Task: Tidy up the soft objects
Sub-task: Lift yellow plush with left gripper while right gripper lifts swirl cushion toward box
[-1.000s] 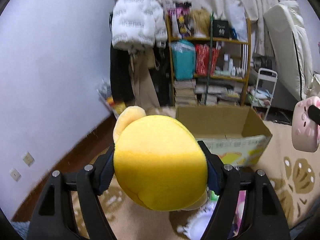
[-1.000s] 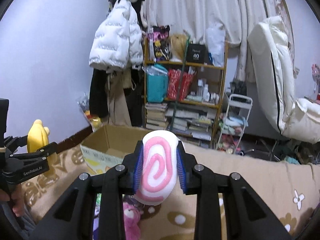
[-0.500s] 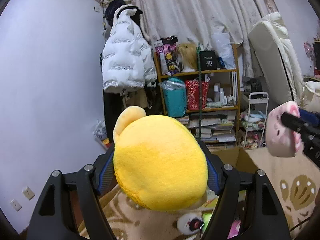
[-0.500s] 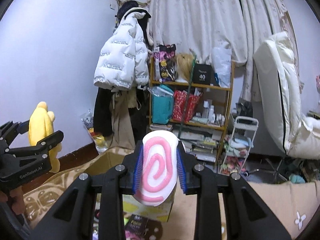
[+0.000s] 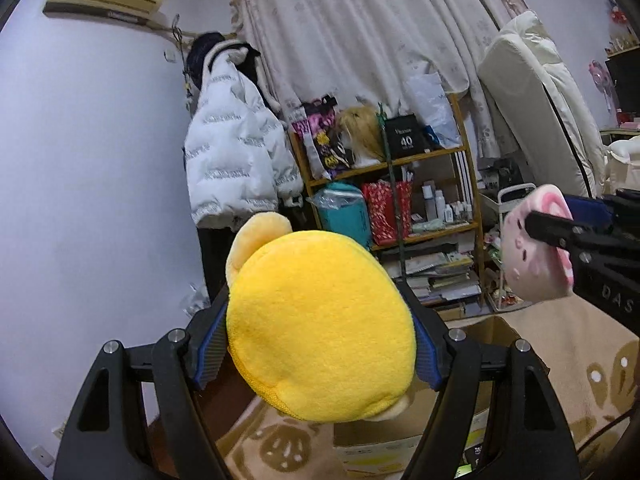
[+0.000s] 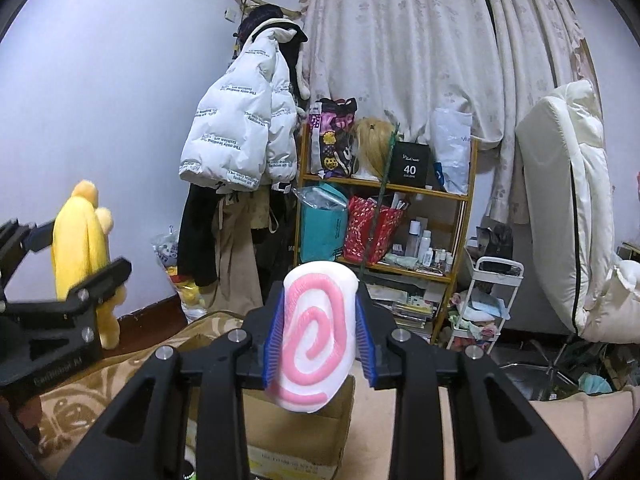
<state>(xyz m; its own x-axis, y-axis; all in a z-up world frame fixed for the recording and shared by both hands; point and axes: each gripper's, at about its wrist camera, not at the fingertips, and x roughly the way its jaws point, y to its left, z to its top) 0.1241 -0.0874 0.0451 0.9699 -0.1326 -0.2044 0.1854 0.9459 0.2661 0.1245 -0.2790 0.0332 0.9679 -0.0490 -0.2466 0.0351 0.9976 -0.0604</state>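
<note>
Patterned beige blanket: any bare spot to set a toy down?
Bare patterned beige blanket right of the brown cardboard box, below the white trolley. Crowded: the wooden shelf unit and the floor clutter beside the cream mattress.

The cardboard box [image 6: 296, 432] is mostly hidden behind the pink-swirl plush [image 6: 316, 332].

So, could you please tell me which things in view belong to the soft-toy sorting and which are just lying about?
Part of the job:
- yellow plush toy, clamped in the left gripper
- pink-and-white swirl plush, between the pads of the right gripper
- cardboard box below them

Just lying about:
- white puffer jacket
- wooden shelf
- blonde wig
- curtains
</note>
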